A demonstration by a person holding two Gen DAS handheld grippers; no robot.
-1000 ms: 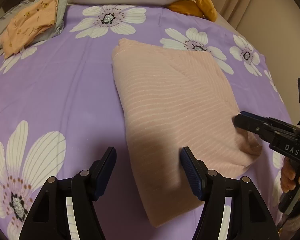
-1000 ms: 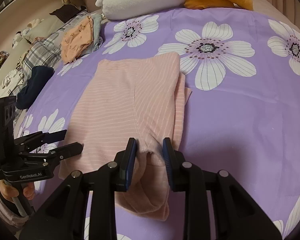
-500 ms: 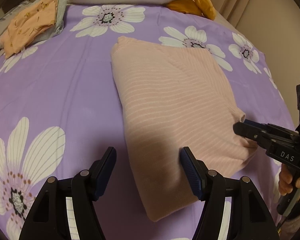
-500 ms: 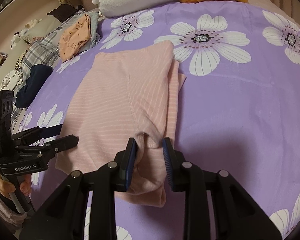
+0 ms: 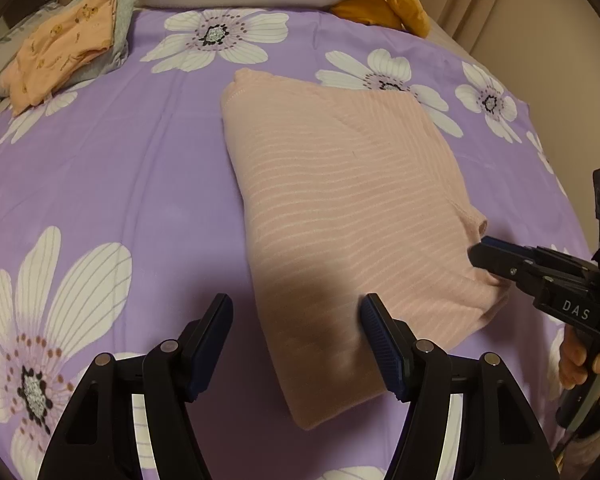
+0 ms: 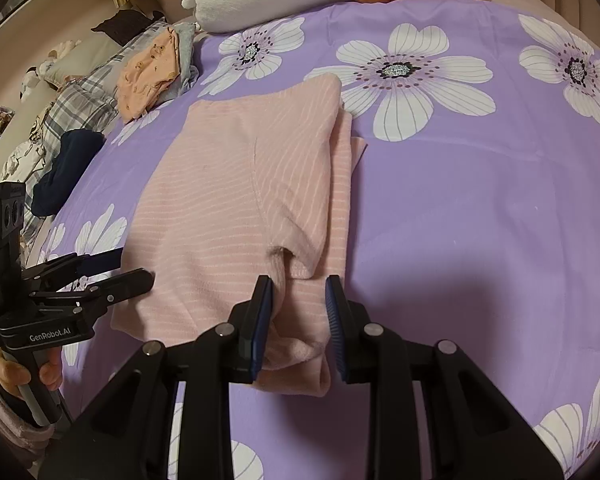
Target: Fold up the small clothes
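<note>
Lying half-folded on the purple flowered bed (image 5: 100, 184), the pink striped garment (image 5: 340, 208) is pinched at its near corner by the right gripper (image 6: 298, 312) while the left gripper (image 5: 296, 340) hangs wide open, holding nothing, so the stacked layers may be dragged askew if that bunched corner is pulled.

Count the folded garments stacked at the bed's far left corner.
2 visible: an orange printed garment on top, and a grey garment beneath it. More may be hidden underneath.
</note>
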